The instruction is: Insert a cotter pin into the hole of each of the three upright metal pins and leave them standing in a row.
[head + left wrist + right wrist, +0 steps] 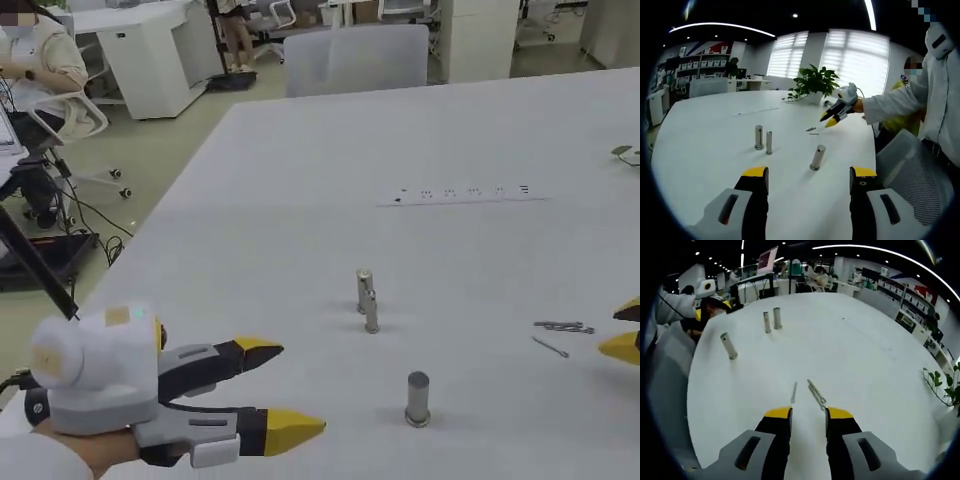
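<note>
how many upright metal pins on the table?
3. A thick silver metal pin and a thinner silver pin stand close together; a third thick pin stands apart, nearer the person.

Open-plan office: white desks (150, 55), wheeled chairs (85, 118), window blinds (855, 50), a potted plant (812, 82), ceiling strip lights (725, 27).

Readable text: none.
Strip (462, 194) on the desk (300, 180): small dark marks, too blurred to read.
Wall poster (696, 49): red and blue shapes, no legible letters.
Screen (768, 259): lit, too small to read.
</note>
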Demonstrator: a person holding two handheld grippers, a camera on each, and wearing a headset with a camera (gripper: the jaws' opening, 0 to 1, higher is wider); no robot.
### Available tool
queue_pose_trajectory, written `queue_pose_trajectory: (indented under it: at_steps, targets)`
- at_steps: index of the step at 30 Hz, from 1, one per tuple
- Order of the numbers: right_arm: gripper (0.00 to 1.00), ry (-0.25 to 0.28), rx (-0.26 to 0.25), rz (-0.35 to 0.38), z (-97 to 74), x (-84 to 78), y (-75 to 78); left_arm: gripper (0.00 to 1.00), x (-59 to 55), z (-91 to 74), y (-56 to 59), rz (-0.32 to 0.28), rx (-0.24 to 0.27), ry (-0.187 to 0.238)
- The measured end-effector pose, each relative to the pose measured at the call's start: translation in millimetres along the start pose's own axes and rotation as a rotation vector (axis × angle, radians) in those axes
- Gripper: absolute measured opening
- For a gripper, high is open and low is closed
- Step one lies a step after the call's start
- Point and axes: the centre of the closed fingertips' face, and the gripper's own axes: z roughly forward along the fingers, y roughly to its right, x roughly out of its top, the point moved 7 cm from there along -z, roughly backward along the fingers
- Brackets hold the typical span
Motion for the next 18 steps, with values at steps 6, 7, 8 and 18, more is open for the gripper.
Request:
queue_pose_trajectory:
  at_steps: [6,7,8,18]
  targets:
    - [0.21,-0.054,0.033,-0.107,14.9,5.8,3.7,0.65,0.6,1.0,-0.9,0.001,0.0,-0.003]
    - [0.2,-0.059,0.037,-0.118,16.6,6.3,4.1,0.65,0.7,1.0,-0.9,0.001,-0.001,-0.003]
    - [0.2,-0.066,0.044,-0.132,19.2,7.7,4.5,0.65,0.7,0.9,-0.7,0.0,-0.002,-0.003]
    - [0.16,-0.096,0.083,-0.172,31.7,9.5,12.2,0.65,-1.3,1.3,-1.9,-0.01,0.002,-0.01]
